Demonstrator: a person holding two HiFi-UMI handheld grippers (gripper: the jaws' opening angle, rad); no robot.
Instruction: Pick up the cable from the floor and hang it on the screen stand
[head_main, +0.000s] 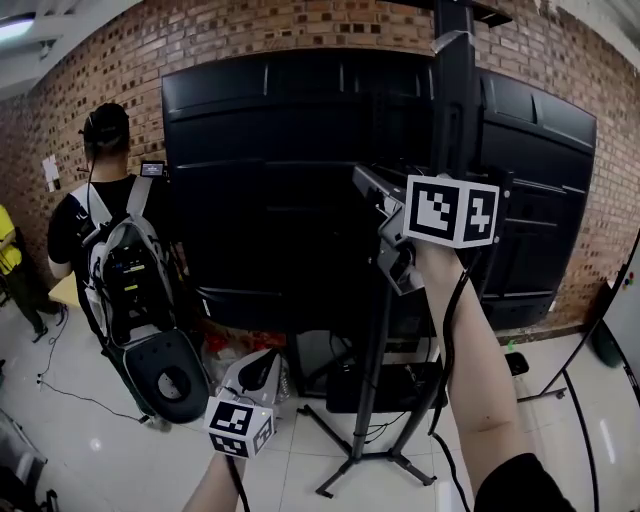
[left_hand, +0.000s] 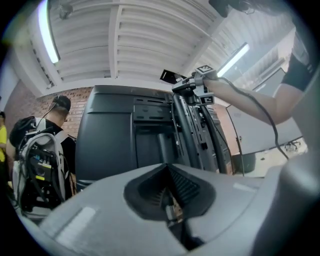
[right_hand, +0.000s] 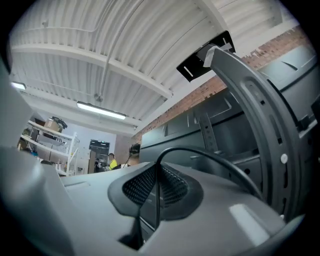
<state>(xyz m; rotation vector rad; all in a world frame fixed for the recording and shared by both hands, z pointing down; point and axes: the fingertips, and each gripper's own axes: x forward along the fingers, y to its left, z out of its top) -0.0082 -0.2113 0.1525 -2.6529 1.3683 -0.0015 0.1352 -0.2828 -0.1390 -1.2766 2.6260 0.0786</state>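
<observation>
Before brick wall (head_main: 300, 30): pinching cable (right_hand: 210, 160) tight in right gripper (right_hand: 159, 187), screen stand (right_hand: 260, 115) right of jaws; left gripper (left_hand: 170, 192) pressed closed.

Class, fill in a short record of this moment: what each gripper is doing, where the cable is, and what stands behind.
Right gripper: held high beside the screen stand, shut on the cable
Left gripper: low, jaws together
Cable: arcs out of the right jaws, trails down along the arm, not yet hung
Background: black screen, brick wall, person at left
</observation>
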